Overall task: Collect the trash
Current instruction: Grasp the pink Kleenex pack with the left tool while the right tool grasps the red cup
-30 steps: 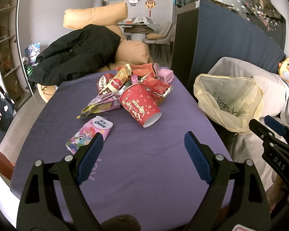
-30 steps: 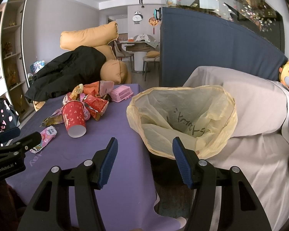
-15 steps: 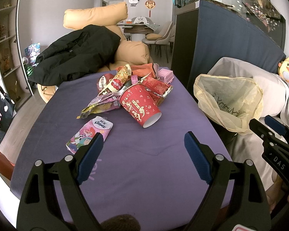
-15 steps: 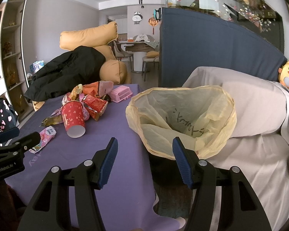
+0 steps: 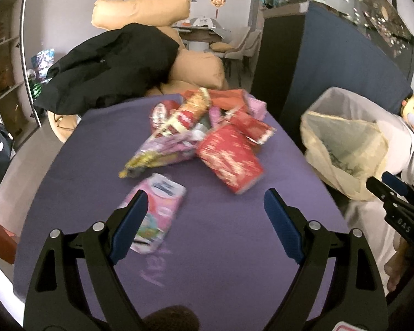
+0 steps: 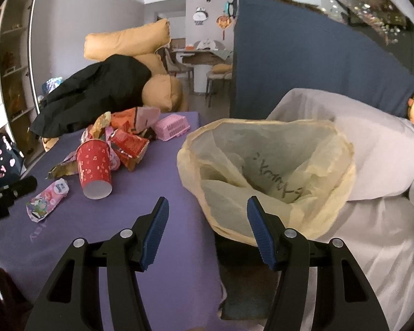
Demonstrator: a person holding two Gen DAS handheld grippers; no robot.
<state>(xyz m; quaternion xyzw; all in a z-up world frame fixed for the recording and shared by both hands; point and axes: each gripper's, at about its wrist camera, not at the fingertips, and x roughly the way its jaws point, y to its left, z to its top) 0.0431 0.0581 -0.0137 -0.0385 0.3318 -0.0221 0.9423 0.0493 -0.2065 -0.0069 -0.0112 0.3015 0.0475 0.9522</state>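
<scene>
Red paper cup (image 6: 94,165): one, lying on its side.
Pink tissue packet (image 6: 47,200): one.
Pink basket (image 6: 172,128): one.
Yellow trash bag (image 6: 265,171): one, mouth open.
Crumpled snack wrappers (image 6: 124,140): heaped, several, exact count cannot be told.
Hand-held gripper: two, left (image 5: 205,215) and right (image 6: 207,227).

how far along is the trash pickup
Barely begun. Done: nothing visibly collected; the bag looks empty. In hand: nothing; left gripper and right gripper are open. Left: the tissue pack, red cup and wrapper pile lie on the table.
</scene>
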